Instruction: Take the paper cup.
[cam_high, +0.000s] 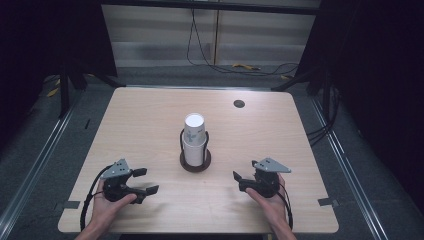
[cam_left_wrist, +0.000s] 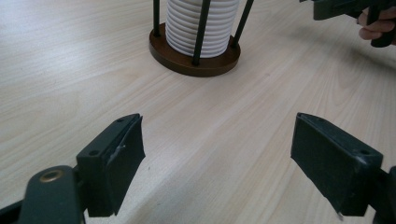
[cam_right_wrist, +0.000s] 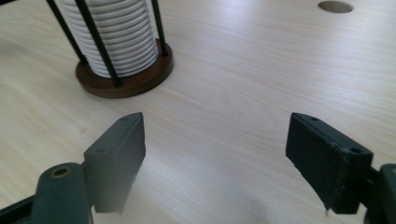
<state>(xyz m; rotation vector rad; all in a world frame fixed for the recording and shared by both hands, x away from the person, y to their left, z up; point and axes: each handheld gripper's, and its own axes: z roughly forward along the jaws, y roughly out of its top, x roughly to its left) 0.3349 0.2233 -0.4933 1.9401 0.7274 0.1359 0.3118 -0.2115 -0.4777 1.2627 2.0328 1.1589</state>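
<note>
- Stack of white paper cups (cam_high: 194, 137) stands upright in a holder w/ a round dark wood base (cam_high: 195, 162) and thin black rods, about mid-bench, nearer the person's edge than the far one.
- Left claw (cam_high: 145, 181) – jaws spread wide, nothing between them, bare wood bench (cam_high: 150, 120) showing in the gap; low over the bench, front-left of the holder and apart from it.
- Right claw (cam_high: 239, 181) – also wide open and empty, front-right of the holder, not touching it.
- Both claws point in toward the cup stack, each held in a hand at the near edge.
- Round cable hole (cam_high: 239, 104) in the bench, far right of the cups.
- In the left gripper view, the other hand w/ its claw shows top right, beyond the holder.
</note>
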